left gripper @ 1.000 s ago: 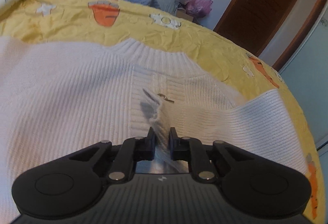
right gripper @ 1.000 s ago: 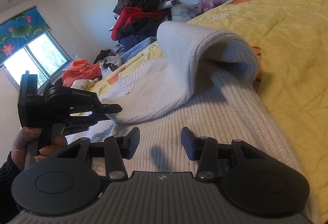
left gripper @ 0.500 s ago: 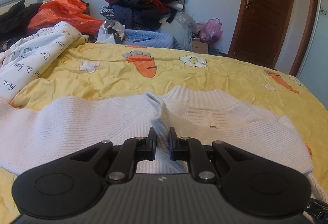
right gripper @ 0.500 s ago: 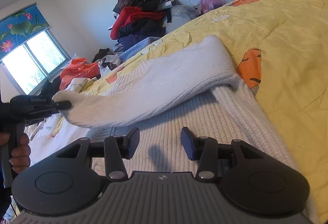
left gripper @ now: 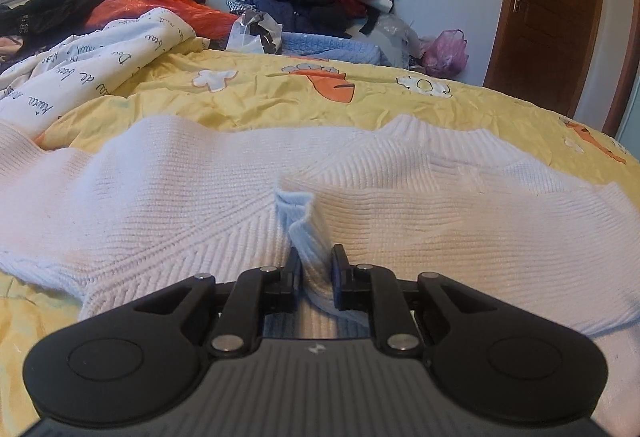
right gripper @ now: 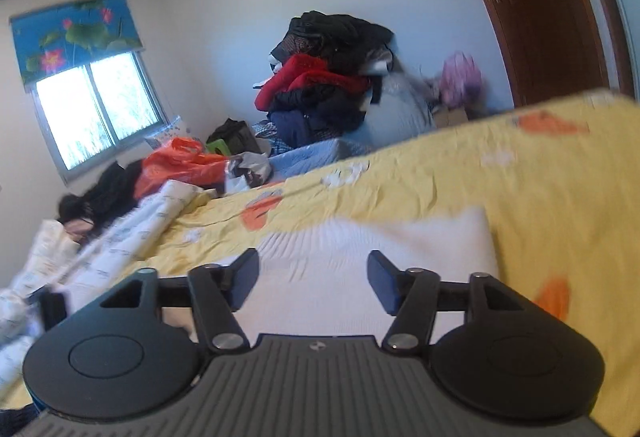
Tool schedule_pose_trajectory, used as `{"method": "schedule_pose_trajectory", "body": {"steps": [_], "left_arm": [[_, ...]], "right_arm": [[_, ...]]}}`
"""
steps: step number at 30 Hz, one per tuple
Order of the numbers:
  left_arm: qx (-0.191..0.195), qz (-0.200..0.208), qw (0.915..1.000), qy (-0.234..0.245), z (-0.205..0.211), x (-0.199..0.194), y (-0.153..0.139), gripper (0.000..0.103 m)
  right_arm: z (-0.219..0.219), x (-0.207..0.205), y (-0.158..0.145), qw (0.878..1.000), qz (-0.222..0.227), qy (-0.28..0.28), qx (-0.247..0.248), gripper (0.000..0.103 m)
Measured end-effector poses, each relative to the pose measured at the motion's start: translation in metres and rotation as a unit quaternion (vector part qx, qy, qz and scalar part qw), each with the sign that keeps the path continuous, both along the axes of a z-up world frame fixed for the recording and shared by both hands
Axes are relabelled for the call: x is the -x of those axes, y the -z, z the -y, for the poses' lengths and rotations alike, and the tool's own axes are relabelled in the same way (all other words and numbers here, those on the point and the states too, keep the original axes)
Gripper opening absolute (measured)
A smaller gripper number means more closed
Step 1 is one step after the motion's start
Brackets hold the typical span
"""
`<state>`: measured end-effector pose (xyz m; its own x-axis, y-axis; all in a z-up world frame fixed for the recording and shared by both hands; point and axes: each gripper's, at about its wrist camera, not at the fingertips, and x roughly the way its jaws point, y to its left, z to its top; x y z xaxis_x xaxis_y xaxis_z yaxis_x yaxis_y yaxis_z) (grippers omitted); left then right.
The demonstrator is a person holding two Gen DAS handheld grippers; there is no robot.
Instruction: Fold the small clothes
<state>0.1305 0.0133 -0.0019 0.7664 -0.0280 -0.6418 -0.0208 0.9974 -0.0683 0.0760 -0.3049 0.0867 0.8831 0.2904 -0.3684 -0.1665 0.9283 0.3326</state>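
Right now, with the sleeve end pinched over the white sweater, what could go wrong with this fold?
1. The left tongs hold only the narrow sleeve cuff; it could slip out or drop bunched.
2. The white sweater already lies wavy on the yellow quilt, so wrinkles may get folded in.
3. The right tongs are opening with nothing between them, so nothing steadies the body.

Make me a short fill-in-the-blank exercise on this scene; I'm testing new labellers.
1. The left gripper is shut on a fold of the ____ ribbed knit sweater.
2. The sweater lies on a ____ quilt with orange carrot prints.
3. Between the opening fingers of the right gripper there is ____.

Missing words: white; yellow; nothing
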Motion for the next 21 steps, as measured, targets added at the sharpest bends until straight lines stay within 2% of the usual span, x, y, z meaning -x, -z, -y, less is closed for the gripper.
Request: {"method": "schedule_pose_trajectory", "body": {"steps": [1,4,7,8,11,14,17,18,20,21], "left_arm": [[0.004,0.000,1.0000,0.001,-0.001,0.000,0.000,0.014],[0.029,0.000,0.9996,0.001,-0.010,-0.002,0.000,0.015],[0.052,0.000,0.9986,0.002,-0.016,-0.002,0.000,0.016],[0.057,0.000,0.9984,0.002,-0.017,-0.002,0.001,0.016],[0.066,0.000,0.9978,0.003,-0.019,-0.003,0.001,0.016],[0.070,-0.003,0.9975,0.007,-0.021,-0.003,0.000,0.017],[0.072,-0.008,0.9970,0.029,-0.032,0.004,-0.014,0.022],[0.074,-0.001,0.9967,0.032,-0.039,0.011,-0.020,0.028],[0.062,0.034,0.9974,0.013,-0.062,0.029,-0.037,0.046],[0.049,0.054,0.9973,-0.006,-0.075,0.037,-0.044,0.071]], "right_arm": [[-0.002,-0.019,0.001,1.000,-0.011,0.005,0.025,0.068],[-0.004,-0.074,0.024,0.993,-0.078,0.009,0.092,0.067],[-0.004,-0.094,0.060,0.982,-0.130,0.024,0.136,0.063],[-0.002,-0.094,0.068,0.980,-0.132,0.021,0.144,0.063],[-0.009,-0.076,0.085,0.980,-0.087,0.009,0.179,0.064],[-0.013,-0.078,0.085,0.978,-0.088,0.013,0.187,0.065],[-0.011,-0.077,0.083,0.979,-0.087,0.012,0.185,0.065],[-0.011,-0.077,0.082,0.979,-0.087,0.013,0.186,0.065],[-0.012,-0.077,0.081,0.978,-0.085,0.014,0.191,0.066],[-0.012,-0.077,0.080,0.978,-0.084,0.014,0.190,0.066]]}}
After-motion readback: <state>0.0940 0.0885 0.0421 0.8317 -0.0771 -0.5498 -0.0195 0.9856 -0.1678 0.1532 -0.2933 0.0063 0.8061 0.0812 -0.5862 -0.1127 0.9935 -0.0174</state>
